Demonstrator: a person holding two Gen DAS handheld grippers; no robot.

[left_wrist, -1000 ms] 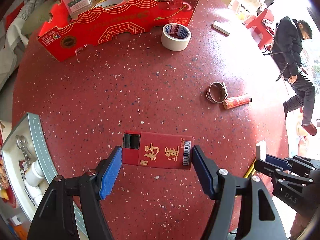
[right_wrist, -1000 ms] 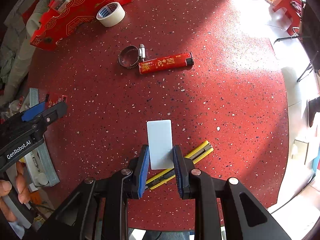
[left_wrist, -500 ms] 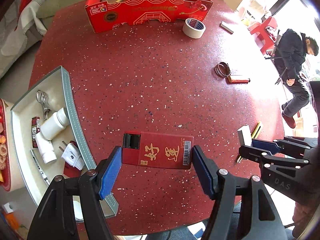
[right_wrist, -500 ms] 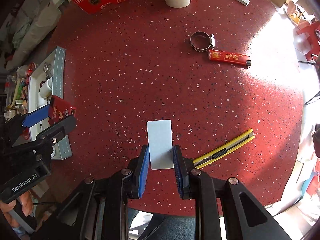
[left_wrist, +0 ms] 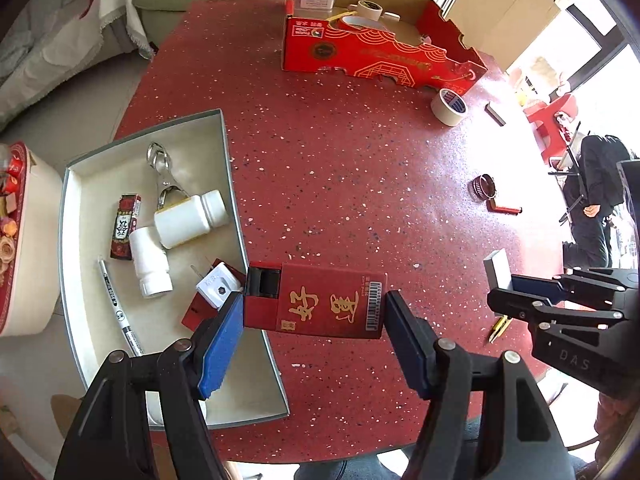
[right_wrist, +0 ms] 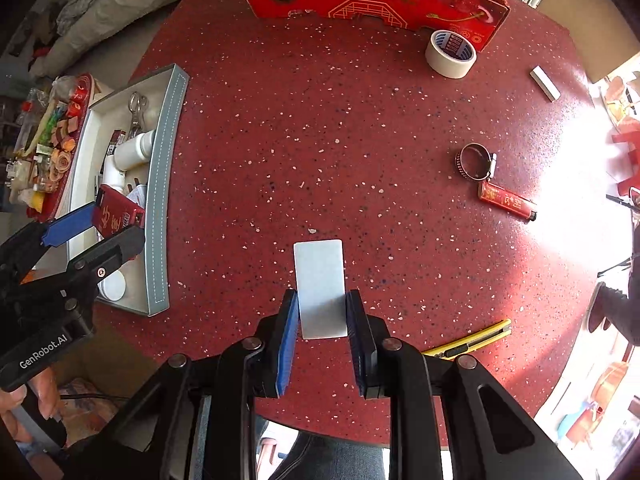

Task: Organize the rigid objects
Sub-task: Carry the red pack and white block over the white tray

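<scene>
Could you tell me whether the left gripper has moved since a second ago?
Yes. The left gripper, shut on the red box, has travelled from mid-table toward the tray and now sits over its edge.

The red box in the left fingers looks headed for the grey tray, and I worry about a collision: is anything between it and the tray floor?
Partly. The red box hangs over the tray's near rim; just past it lie a white plug and two white bottles. The tray's near end looks bare.
</scene>
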